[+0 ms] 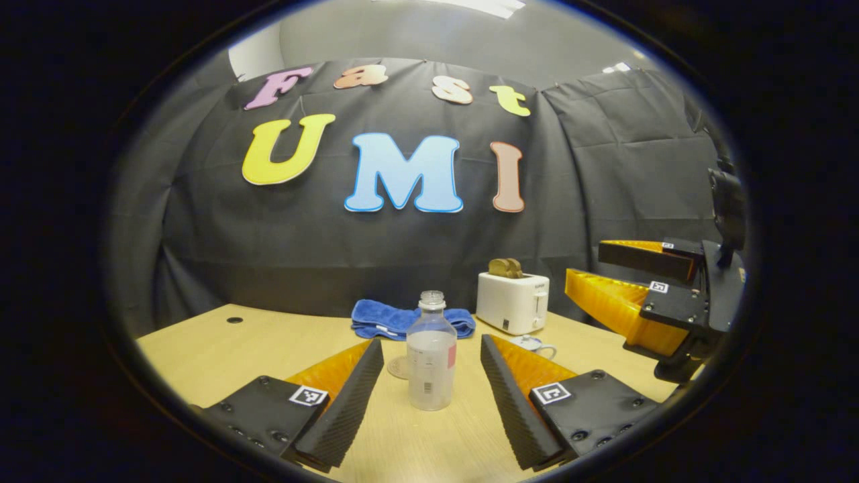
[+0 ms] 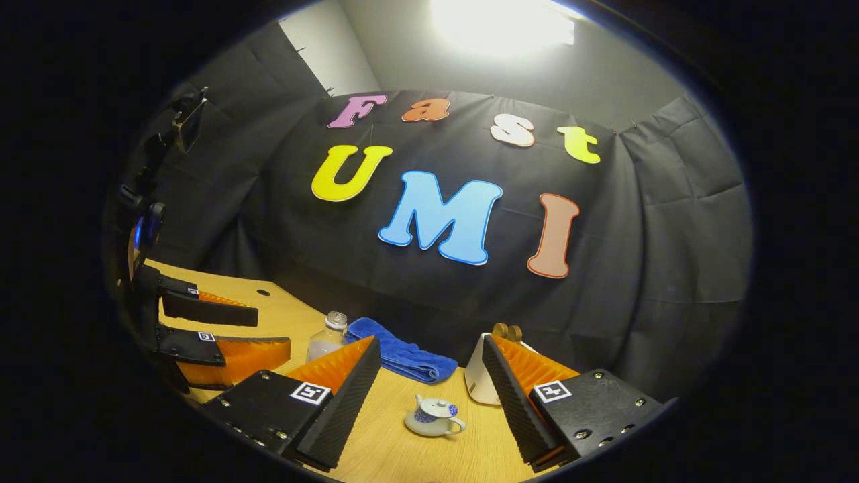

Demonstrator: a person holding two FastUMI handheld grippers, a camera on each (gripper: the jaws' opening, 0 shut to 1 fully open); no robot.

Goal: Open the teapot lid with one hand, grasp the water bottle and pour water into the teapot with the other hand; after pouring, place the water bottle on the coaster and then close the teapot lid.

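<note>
- Left gripper view: left gripper, jaws wide, frames the clear uncapped plastic water bottle standing on the wooden table; no grasp yet.
- Right gripper, jaws wide, hovers above the small white blue-patterned teapot, lid apparently on; lifting it comes next.

My left gripper is level, its fingers spread wide with nothing between the pads. My right gripper sits higher and tilted, fingers equally wide apart, holding nothing. The two are well apart, side by side.
</note>
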